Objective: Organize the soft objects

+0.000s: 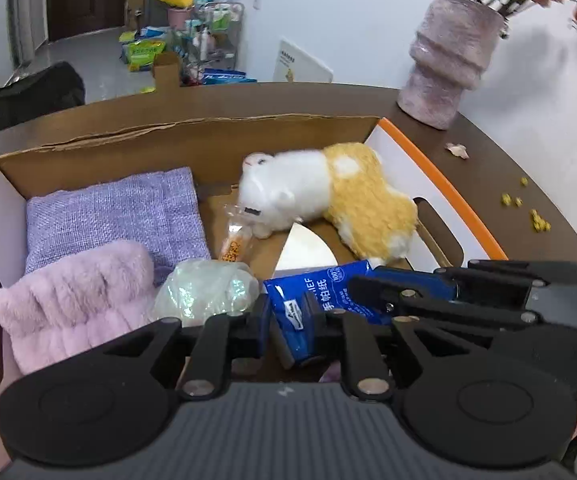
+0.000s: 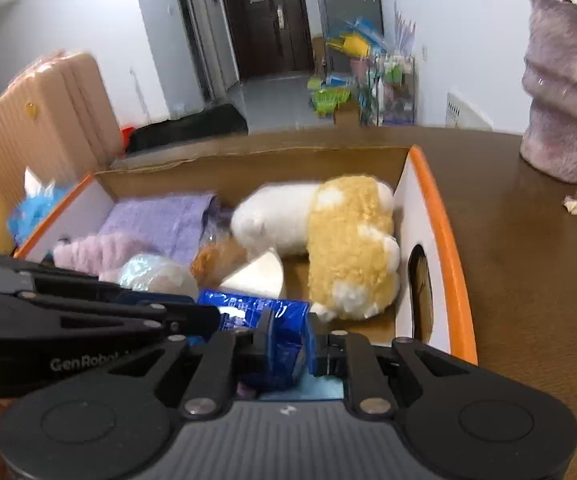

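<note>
Both-handed, tissue pack (image 1: 308,300) is clamped by left gripper (image 1: 288,322) and right gripper (image 2: 286,346), carried over box (image 1: 444,184) for stowing.

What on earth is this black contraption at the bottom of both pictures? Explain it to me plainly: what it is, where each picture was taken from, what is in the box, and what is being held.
These are two hand-held grasping tools, one in each of a person's hands. Each carries a wide-angle camera that looks along its two fingers, so the black parts at the bottom are the tool itself.

One picture comes from the left tool, the other from the right tool. Both are shut on the same blue tissue pack, one at each end, over an orange-rimmed cardboard box on a brown table.

In the box lie a white and yellow plush toy, a folded purple cloth, a fluffy pink item, a shiny clear bag and a small snack packet. A furry vase stands on the table beside the box.
</note>
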Tool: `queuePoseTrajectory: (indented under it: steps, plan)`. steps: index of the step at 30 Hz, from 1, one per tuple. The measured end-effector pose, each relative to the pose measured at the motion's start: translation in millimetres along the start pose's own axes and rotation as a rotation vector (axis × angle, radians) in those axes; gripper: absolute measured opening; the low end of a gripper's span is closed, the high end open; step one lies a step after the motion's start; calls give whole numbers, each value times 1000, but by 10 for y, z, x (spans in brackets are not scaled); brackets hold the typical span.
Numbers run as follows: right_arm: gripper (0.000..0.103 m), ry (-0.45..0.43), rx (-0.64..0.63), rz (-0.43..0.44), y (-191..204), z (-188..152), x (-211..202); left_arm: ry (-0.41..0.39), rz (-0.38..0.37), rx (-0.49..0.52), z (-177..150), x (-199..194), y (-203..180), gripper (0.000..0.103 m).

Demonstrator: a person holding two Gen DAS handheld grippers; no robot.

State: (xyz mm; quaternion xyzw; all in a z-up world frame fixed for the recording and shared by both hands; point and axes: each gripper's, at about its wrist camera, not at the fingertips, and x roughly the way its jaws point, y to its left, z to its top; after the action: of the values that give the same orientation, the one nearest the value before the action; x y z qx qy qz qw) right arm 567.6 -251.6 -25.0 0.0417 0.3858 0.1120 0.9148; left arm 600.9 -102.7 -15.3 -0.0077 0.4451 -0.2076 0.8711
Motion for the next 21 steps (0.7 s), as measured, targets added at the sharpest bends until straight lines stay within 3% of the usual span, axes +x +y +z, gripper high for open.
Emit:
queuePoseTrajectory:
  steps: [5, 7, 9, 14, 16, 19, 21]
  plan:
    - [25, 20, 55, 16, -33, 62, -107, 18, -17, -52, 31, -176, 56, 23]
    - [28, -8, 41, 7, -26, 109, -289, -31, -3, -41, 21, -469, 42, 28]
    - [38, -59, 18, -9, -17, 166, -589, -88, 29, -21, 22, -807, 18, 37]
    - [50, -167, -79, -35, 63, 304, -1412, -213, 122, 4, -81, -1709, 28, 42]
    - [55, -202, -106, -53, 76, 285, -1709, -253, 167, 6, -222, -2025, 56, 49]
    - [58, -248, -102, -53, 56, 198, -2022, -341, 223, -17, -507, -2400, 108, 70]
    - [72, -300, -82, -21, 40, 63, -2186, -409, 259, -13, -738, -2552, 107, 78]
